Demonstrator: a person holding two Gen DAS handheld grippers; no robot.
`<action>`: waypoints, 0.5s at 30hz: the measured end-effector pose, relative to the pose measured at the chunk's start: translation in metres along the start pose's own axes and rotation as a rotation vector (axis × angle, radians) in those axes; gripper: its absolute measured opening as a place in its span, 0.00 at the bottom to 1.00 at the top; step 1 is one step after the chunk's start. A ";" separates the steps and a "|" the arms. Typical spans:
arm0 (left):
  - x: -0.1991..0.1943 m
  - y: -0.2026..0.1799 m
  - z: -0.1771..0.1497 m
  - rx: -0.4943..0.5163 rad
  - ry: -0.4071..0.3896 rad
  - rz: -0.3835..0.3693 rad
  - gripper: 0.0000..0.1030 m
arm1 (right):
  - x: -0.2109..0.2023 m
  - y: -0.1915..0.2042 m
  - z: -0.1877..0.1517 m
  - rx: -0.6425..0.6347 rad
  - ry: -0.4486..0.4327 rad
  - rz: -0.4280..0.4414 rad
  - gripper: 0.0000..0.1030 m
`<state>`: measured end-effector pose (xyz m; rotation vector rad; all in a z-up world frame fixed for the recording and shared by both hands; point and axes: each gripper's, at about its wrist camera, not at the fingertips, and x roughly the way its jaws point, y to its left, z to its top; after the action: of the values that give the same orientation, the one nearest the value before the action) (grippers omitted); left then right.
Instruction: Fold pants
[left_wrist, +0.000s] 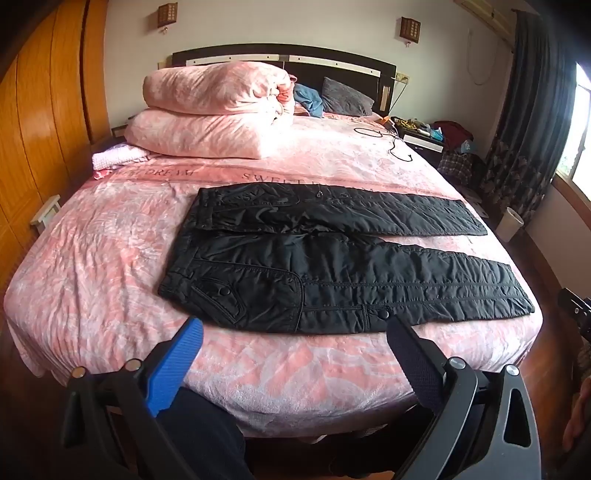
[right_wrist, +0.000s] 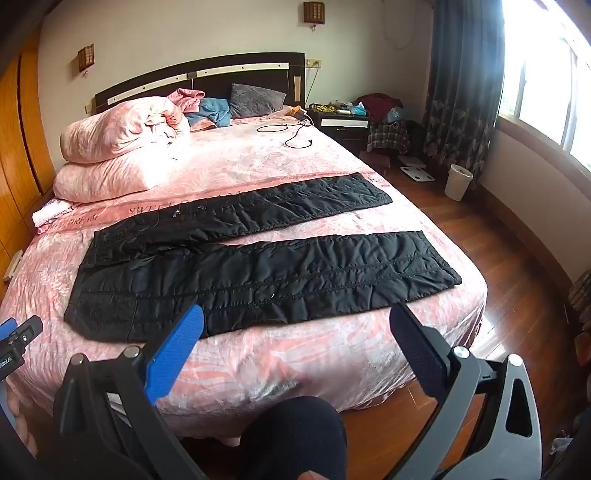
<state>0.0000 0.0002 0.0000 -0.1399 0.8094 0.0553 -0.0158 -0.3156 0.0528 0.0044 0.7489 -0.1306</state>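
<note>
The black pants lie spread flat on the pink bed, filling the middle of both views. In the left wrist view the waist sits toward the left of the frame and both legs run off to the right, parted by a narrow strip of bedspread; a buttoned pocket shows on the near leg at lower centre. In the right wrist view the legs slant toward the upper right, their hems near the bed's right edge.

The left claw hangs at the bottom of its frame, just short of the near edge of the pants and above the bed's front edge. Its jaws stand wide apart, a blue finger on the left and a black one on the right, with nothing between them. The right claw is in the same attitude at the bottom of its view, jaws spread wide and empty, the blue fingertip overlapping the near leg in the picture; whether it touches the cloth I cannot tell. Both claws tilt downward toward the bed.

Part of the left claw shows at the left edge of the right wrist view, and a dark-clothed knee sits low in the frame.

The bedspread carries printed words, "SWEET DREAM", just beyond the far leg. Folded pink quilts are stacked at the upper left by the headboard.
</note>
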 end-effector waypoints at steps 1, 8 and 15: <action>0.000 0.000 0.000 0.000 -0.001 0.000 0.97 | 0.000 0.000 0.000 -0.001 0.001 -0.005 0.98; 0.000 0.001 0.000 0.003 -0.004 0.011 0.97 | -0.002 -0.001 0.001 -0.005 -0.002 -0.010 0.98; -0.002 0.005 0.002 0.007 -0.006 0.009 0.97 | 0.002 -0.001 -0.001 -0.003 0.001 -0.008 0.98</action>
<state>-0.0009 0.0057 0.0025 -0.1292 0.8047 0.0617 -0.0148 -0.3169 0.0511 -0.0015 0.7498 -0.1367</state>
